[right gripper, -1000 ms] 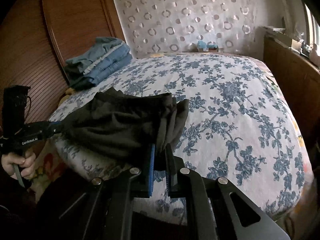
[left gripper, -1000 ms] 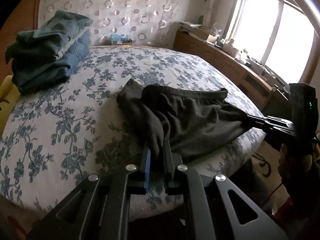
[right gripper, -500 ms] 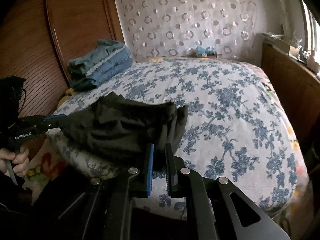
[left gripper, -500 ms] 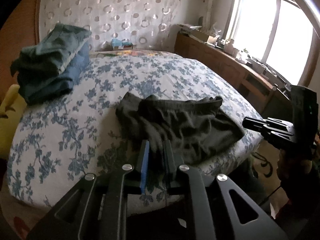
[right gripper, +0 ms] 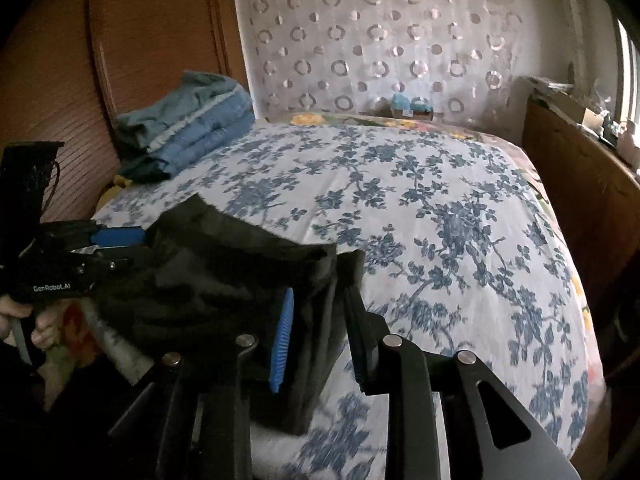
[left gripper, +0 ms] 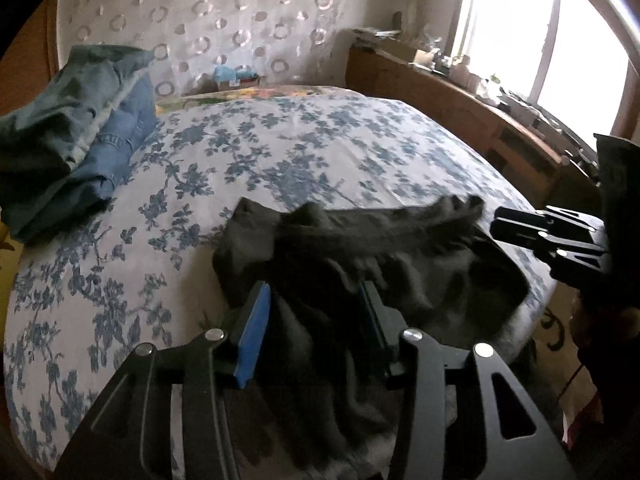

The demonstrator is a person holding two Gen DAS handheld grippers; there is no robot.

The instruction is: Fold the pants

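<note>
Dark grey soft knit pants (left gripper: 360, 264) are lying bunched at the near edge of the blue-flowered bedspread (left gripper: 280, 152). Both claws have just been opening, and cloth is sagging loosely between the left claw (left gripper: 310, 312) and right claw (right gripper: 320, 320). Light and limp, the pants are probably best taken at waistband corners. Only the right view is showing a hand (right gripper: 24, 320); only the left, the bright window (left gripper: 540, 32).

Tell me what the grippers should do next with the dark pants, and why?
Probably pull both grippers back, off the pants. The left gripper and right gripper have just been opening; cloth lies loose between their pads, and the pants rest bunched on the bed. Then they can take hold again for the next fold.
</note>
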